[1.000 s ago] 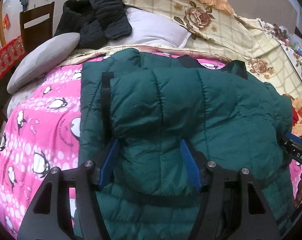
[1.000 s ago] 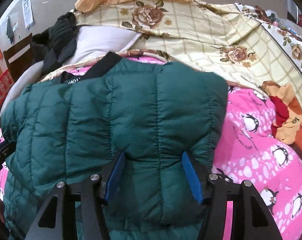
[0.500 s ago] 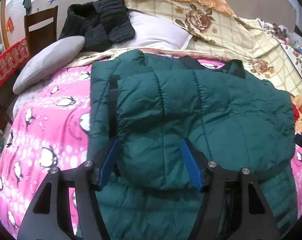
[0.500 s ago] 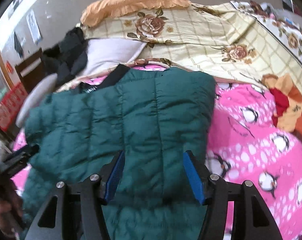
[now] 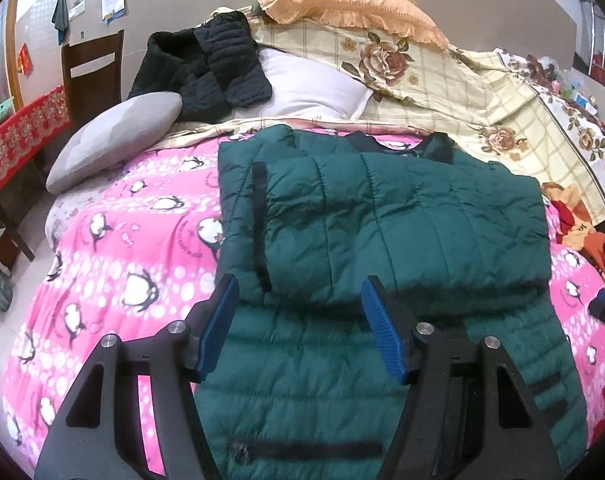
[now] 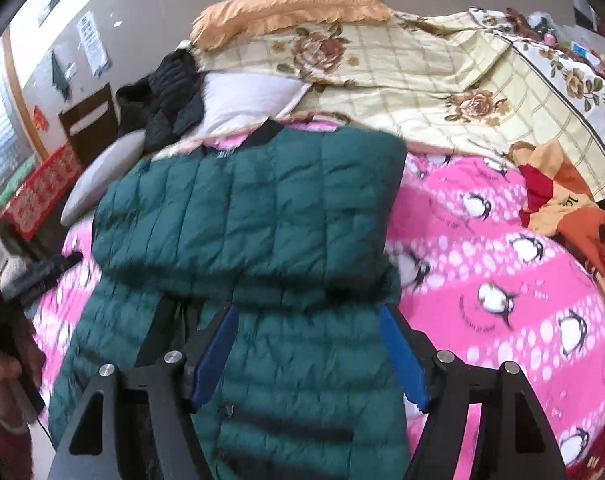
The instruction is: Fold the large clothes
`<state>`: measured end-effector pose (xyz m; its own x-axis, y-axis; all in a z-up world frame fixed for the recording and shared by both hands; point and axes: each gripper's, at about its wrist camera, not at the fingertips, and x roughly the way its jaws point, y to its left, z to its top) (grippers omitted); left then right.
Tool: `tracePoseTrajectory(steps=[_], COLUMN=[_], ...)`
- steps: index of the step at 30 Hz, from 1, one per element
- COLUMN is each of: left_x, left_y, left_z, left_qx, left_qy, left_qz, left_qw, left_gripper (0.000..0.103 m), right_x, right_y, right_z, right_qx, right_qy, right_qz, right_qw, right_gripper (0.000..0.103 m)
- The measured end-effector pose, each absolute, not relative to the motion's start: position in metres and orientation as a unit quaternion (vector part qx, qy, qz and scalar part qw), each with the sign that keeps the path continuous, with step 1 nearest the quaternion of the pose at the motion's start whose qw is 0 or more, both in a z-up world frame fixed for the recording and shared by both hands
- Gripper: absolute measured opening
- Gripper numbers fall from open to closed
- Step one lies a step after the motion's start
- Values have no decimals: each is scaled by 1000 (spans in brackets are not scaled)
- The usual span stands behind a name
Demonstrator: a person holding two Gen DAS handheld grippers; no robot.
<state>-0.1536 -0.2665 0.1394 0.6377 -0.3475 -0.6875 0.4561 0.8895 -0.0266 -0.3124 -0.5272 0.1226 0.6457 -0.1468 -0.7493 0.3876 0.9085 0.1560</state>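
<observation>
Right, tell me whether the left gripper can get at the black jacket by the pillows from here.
Probably yes. The left gripper is open and holds nothing, and the black jacket lies uncovered at the far end of the bed. Only the folded green jacket lies between, low enough to pass over.

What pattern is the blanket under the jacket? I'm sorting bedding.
Pink blanket with penguins and white dots; clearest in the left wrist view.
</observation>
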Motion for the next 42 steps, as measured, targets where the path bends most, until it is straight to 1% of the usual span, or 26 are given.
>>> tracePoseTrajectory(steps=[6,11,19,23,29,32,34,35,36,42], left_x=[-181,-198,-220,-232,-246,-253,-259,-261,-264,-275], left_y=[-246,-229,-217,-213,-208,-206,-206,-205,-205,-201], left_z=[145,141,128,122,118,116,115,115,114,108], left_qx=[94,90,92,99,99,99,100,102,104,111], left_qy=[344,348,363,361,360,360,360,360,360,362], left_qz=[-223,-226,-222,-219,-219,-221,-223,-222,-222,-223], left_qw=[907,905,900,901,902,901,901,900,900,898], left_gripper=[64,64,64,64,64,64,64,64,64,64], right_x=[-345,-364,-379,-385,-391,-394,-397,-400,-401,-412], right_y=[-506,-497,-490,-479,-460,-454,-451,-450,-449,-443], right_z=[117,113,100,96,92,94,95,96,96,93], right_qx=[161,161,163,142,137,143,143,143,143,132], right_qy=[403,405,418,419,417,413,406,402,401,411], right_qz=[-123,-125,-147,-172,-163,-160,-161,-164,-165,-158], right_qw=[893,891,882,880,884,885,888,889,890,888], right_gripper=[70,72,72,72,73,75,81,86,88,88])
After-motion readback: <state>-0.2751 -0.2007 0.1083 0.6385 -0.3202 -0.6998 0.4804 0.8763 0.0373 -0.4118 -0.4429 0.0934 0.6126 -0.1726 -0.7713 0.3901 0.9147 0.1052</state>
